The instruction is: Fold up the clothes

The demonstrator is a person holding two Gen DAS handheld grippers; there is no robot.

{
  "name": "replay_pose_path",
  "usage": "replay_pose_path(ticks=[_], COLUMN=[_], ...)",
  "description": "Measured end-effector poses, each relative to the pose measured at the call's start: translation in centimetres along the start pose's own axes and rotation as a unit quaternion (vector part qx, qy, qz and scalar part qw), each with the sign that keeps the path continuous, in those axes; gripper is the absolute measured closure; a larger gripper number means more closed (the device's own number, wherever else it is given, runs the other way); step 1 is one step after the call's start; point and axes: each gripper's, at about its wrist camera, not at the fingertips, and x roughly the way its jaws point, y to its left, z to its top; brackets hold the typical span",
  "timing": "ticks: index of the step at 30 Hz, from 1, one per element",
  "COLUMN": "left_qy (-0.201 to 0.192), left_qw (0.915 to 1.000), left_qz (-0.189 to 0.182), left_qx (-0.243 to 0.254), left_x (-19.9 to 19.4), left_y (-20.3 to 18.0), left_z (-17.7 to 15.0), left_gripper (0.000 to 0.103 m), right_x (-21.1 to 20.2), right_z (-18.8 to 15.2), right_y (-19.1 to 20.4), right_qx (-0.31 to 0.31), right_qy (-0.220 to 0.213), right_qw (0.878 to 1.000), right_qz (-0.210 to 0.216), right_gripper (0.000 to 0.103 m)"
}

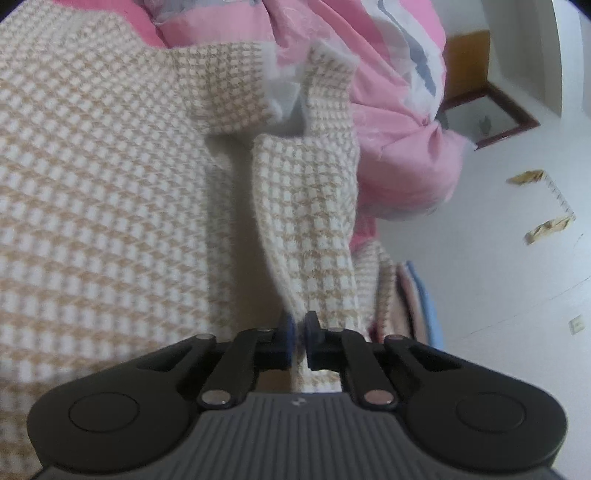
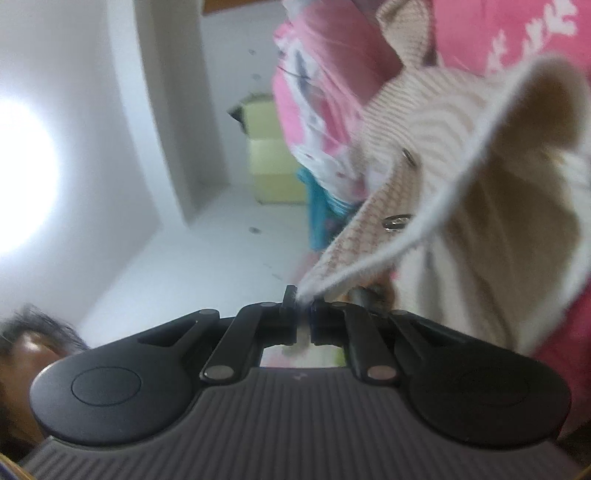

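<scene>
Pinching a strip of cloth, the left gripper (image 1: 298,325) has its two black fingers pressed almost together on the edge of a cream and tan checked knitted jacket (image 1: 96,192). The strip it grips runs up and away from the fingers, like a sleeve or a front edge, though which one it is cannot be told. The rest of the jacket spreads wide across the left side of the left wrist view, with a plain cream lining showing in the gap between the strip and the big part. Behind the jacket lies a puffy pink quilt with white and grey patches (image 1: 399,122). Just to the right of the strip there is a small stack of folded cloth in pink and blue (image 1: 417,295). A white floor (image 1: 498,258) lies further right.

The right gripper (image 2: 303,306) is also closed tight on the jacket (image 2: 454,122), nipping a fuzzy white hem right at its fingertips. From there the cloth lifts up and to the right, and it curls over so the smooth cream inside shows. Two shiny round metal buttons (image 2: 397,221) sit on the checked band near the hem. Pink cloth with white marks (image 2: 517,33) fills the top right corner. A pale yellow boxy thing (image 2: 273,166) stands by the white wall (image 2: 92,74) further back. A bit of a person's dark hair (image 2: 40,321) shows at the lower left edge.
</scene>
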Motion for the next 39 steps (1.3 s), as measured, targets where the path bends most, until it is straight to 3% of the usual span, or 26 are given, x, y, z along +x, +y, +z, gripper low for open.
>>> replay_pose_path(ticks=[4, 11, 16, 21, 22, 23, 27, 29, 34, 36, 39], left_qy=[-0.006, 0.029, 0.021, 0.020, 0.013, 0.006, -0.015, -0.005, 0.060, 0.088, 0.129], left_qw=[0.9993, 0.9899, 0.9906, 0.9906, 0.9898, 0.9889, 0.9814, 0.9753, 0.9603, 0.9530, 0.9385], left_qz=[0.031, 0.131, 0.130, 0.131, 0.137, 0.142, 0.163, 0.155, 0.110, 0.090, 0.060], left_qx=[0.020, 0.044, 0.038, 0.033, 0.038, 0.044, 0.100, 0.157, 0.249, 0.276, 0.315], left_x=[-0.6, -0.3, -1.4, -2.7, -3.4, -4.2, -8.1, -9.9, -13.6, -14.9, -16.7], left_y=[-0.1, 1.5, 2.6, 3.0, 2.8, 2.6, 1.1, -0.3, -2.6, -3.4, -4.5], left_z=[0.8, 1.3, 1.5, 1.3, 1.1, 0.8, -0.6, -2.3, -8.6, -11.2, -15.1], left_gripper=[0.098, 0.098, 0.097, 0.084, 0.072, 0.061, 0.054, 0.047, 0.044, 0.040, 0.037], right_x=[1.0, 4.2, 6.4, 8.7, 8.9, 8.7, 7.4, 6.0, 0.7, -1.2, -2.8], right_z=[-1.5, -3.9, -5.2, -6.0, -6.3, -6.6, -7.9, -7.9, -5.4, -3.5, -1.6], right_y=[1.7, 3.5, 4.8, 3.6, 3.3, 3.5, 4.4, 5.9, 9.2, 9.0, 8.1], right_qx=[-0.068, -0.150, -0.191, -0.197, -0.193, -0.192, -0.200, -0.225, -0.275, -0.245, -0.226], right_qy=[0.040, 0.099, 0.132, 0.167, 0.171, 0.173, 0.177, 0.160, 0.023, -0.027, -0.072], right_qw=[0.993, 0.964, 0.947, 0.918, 0.913, 0.913, 0.911, 0.911, 0.906, 0.909, 0.897], right_qz=[-0.085, -0.196, -0.221, -0.301, -0.315, -0.316, -0.314, -0.306, -0.321, -0.335, -0.373], right_gripper=[0.098, 0.098, 0.099, 0.095, 0.095, 0.094, 0.088, 0.088, 0.084, 0.083, 0.082])
